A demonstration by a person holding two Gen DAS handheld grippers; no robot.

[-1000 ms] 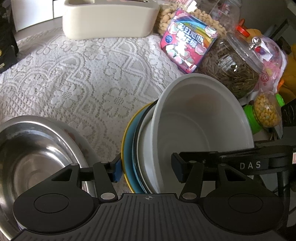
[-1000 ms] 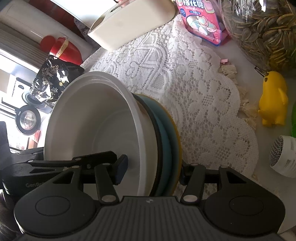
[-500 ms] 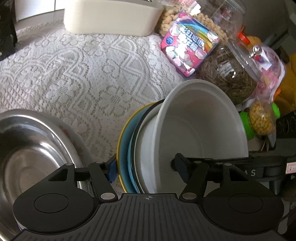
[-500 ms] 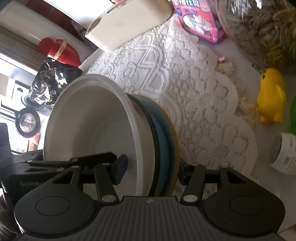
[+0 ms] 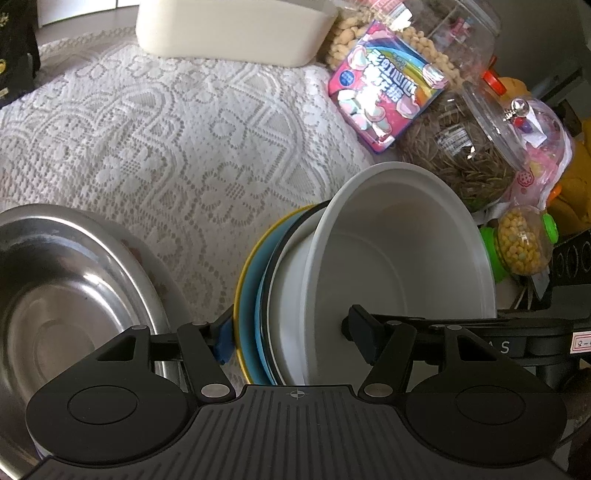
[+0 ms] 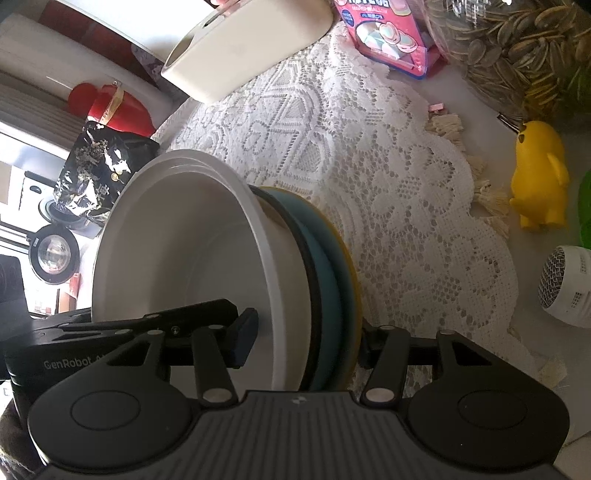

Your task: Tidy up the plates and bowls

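Observation:
A stack stands on edge on the lace cloth (image 5: 166, 140): a white bowl (image 5: 399, 266) nested against a dark-rimmed plate, a blue plate (image 5: 249, 295) and a yellow plate (image 5: 239, 280). My left gripper (image 5: 290, 336) straddles it with jaws spread wide. One pad hangs inside the bowl and the blue pad sits just off the yellow rim. From the other side my right gripper (image 6: 304, 343) is shut on the same stack, one finger inside the white bowl (image 6: 177, 251), the other behind the yellow plate (image 6: 352, 280). A steel bowl (image 5: 66, 295) sits at the left.
A cream container (image 5: 229, 33) stands at the back. A pink marshmallow bag (image 5: 388, 85) and a jar of sunflower seeds (image 5: 461, 147) crowd the right. A yellow toy (image 6: 539, 173) and a small white fan (image 6: 565, 288) lie beyond the cloth's edge.
My left gripper's jaws have spread wider, and its blue pad has come off the yellow plate's rim. The right gripper keeps its hold on the stack, which has barely shifted.

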